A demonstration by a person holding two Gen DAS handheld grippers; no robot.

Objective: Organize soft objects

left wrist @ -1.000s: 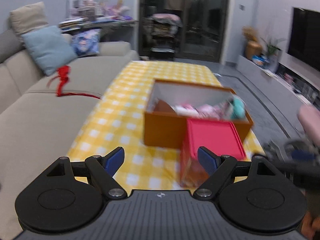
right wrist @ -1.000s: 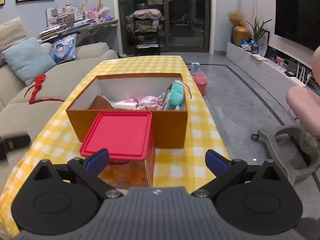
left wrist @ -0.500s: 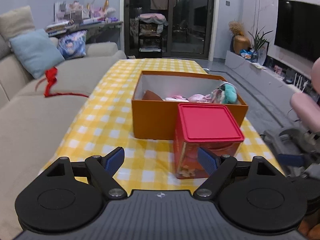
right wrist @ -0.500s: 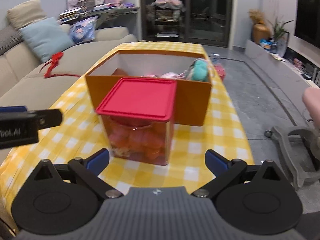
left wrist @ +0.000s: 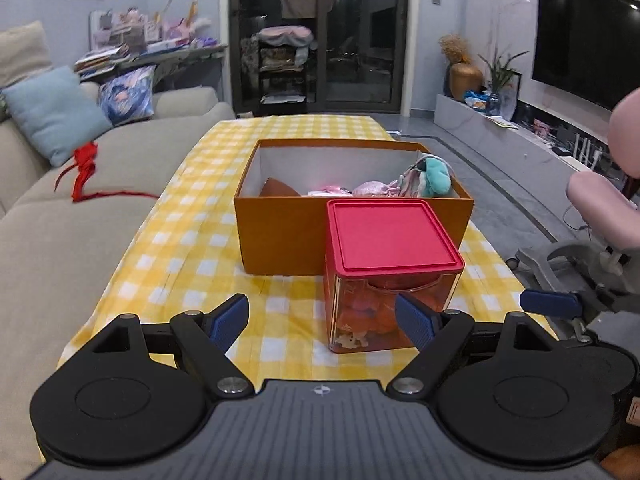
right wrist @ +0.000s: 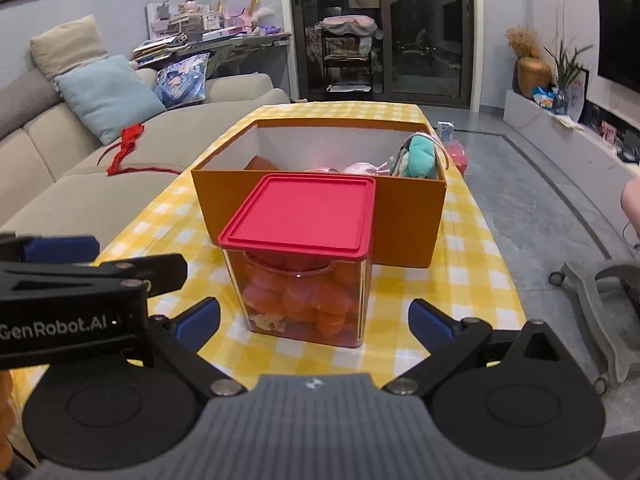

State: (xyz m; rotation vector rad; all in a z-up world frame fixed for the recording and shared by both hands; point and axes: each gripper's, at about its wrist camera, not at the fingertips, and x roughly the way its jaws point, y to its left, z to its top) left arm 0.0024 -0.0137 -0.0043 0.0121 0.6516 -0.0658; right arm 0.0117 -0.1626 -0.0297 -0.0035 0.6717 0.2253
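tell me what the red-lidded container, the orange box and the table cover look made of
Container: clear, glossy hard plastic by the look, since its contents show through; its red lid looks like smooth moulded plastic with a raised rim.
Orange box: likely matte cardboard, with thin straight walls and a white inside.
Yellow checked table cover: creased, faintly shiny, perhaps vinyl or oilcloth.

- "GenRobot.AI" stands in white letters on the black side of the left tool [right wrist: 60, 276], which reaches in to the left of the red-lidded jar [right wrist: 298, 260] in the right wrist view.
- A small white cross-shaped emblem, not letters, marks the grey body of the right tool [right wrist: 314, 318], below that jar.
- The same emblem marks the grey body below the jar in the left wrist view.
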